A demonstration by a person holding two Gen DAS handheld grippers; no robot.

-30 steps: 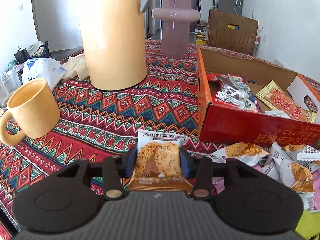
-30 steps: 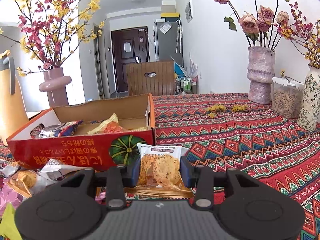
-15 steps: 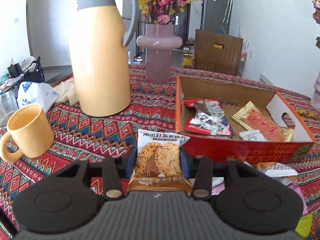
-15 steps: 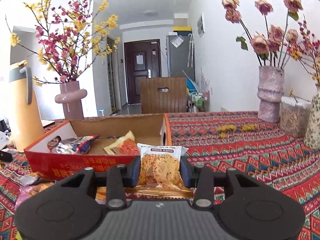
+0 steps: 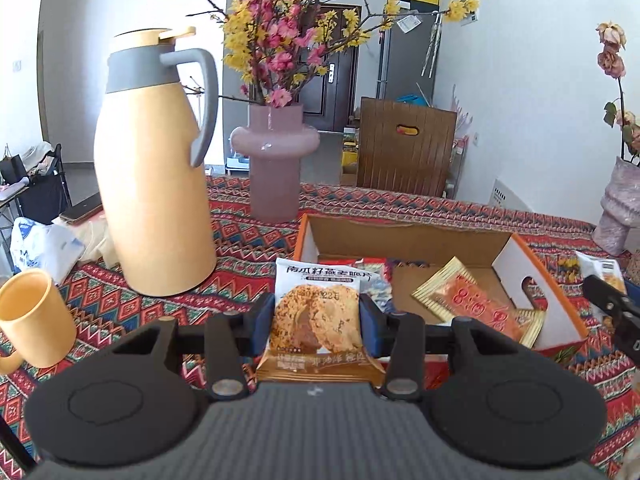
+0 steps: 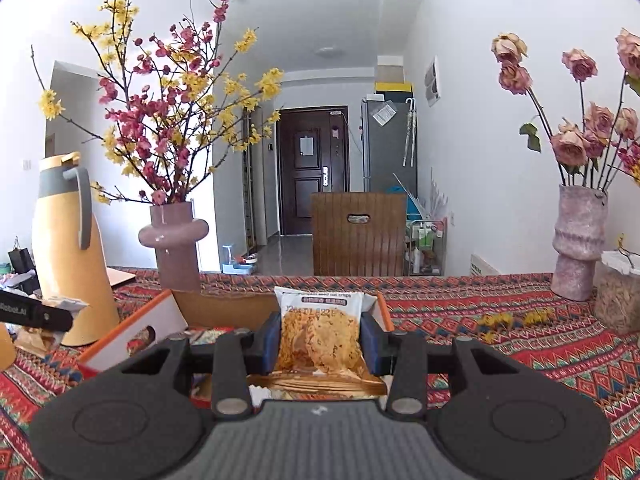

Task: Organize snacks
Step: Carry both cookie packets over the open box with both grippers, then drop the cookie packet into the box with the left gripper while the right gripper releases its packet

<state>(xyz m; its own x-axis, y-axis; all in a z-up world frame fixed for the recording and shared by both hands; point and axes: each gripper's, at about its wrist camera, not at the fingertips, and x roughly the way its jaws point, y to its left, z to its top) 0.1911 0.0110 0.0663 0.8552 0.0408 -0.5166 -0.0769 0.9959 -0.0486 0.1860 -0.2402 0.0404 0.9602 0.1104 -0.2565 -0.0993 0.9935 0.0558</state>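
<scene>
My left gripper [image 5: 318,322] is shut on a white-and-brown oat crisp packet [image 5: 316,316], held upright above the patterned tablecloth just in front of the open orange cardboard box [image 5: 532,264]. Inside that box lie a gold-and-red snack packet [image 5: 478,304] and other wrappers partly hidden behind the held packet. My right gripper [image 6: 320,340] is shut on a second oat crisp packet [image 6: 318,340], raised in front of the same box [image 6: 132,328]. The right gripper's tip shows at the right edge of the left wrist view, the left one's at the left edge of the right wrist view.
A tall yellow thermos jug [image 5: 154,184] and a yellow mug [image 5: 34,320] stand left of the box, a mauve vase [image 5: 274,168] of blossoms behind it. A pink vase [image 6: 578,240] with dried roses and a clear jar [image 6: 618,296] stand at the far right.
Both grippers have risen with their packets and tilted up. The loose snack pile on the table has dropped out of view, and the box now lies lower in both views.
</scene>
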